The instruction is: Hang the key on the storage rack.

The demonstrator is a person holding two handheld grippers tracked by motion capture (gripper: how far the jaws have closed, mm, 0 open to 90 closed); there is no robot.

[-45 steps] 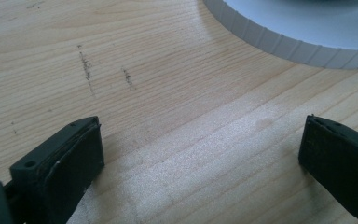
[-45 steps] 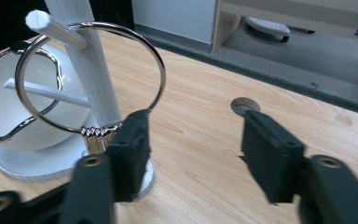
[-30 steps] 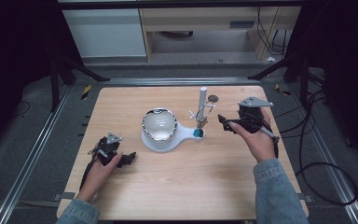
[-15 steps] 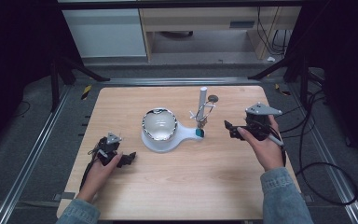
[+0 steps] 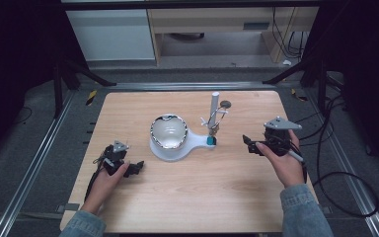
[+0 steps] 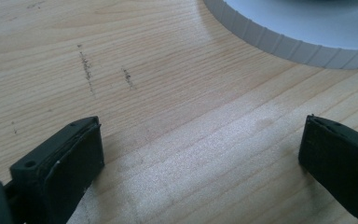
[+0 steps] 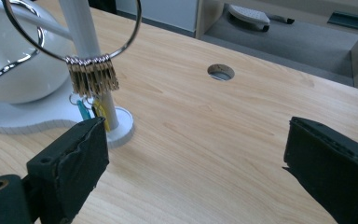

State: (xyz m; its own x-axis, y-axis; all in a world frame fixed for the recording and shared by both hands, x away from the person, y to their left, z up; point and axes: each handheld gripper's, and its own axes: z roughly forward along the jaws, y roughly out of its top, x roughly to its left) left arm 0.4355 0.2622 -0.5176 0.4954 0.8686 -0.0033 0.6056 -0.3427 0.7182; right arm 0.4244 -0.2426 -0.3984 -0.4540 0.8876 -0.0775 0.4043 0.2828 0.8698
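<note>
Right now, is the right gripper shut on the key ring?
No: in the right gripper view the right gripper has its jaws wide apart over bare table, with the key ring hanging on the white post.

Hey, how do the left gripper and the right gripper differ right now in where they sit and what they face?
The left gripper sits low near the table's front left, facing the white stand base; the right gripper sits right of the post, facing the key ring. The right one carries a bigger grey plate. Both are open and hold nothing.

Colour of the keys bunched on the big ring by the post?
Brass-gold keys, hanging on a silver ring; clearest in the right gripper view.
</note>
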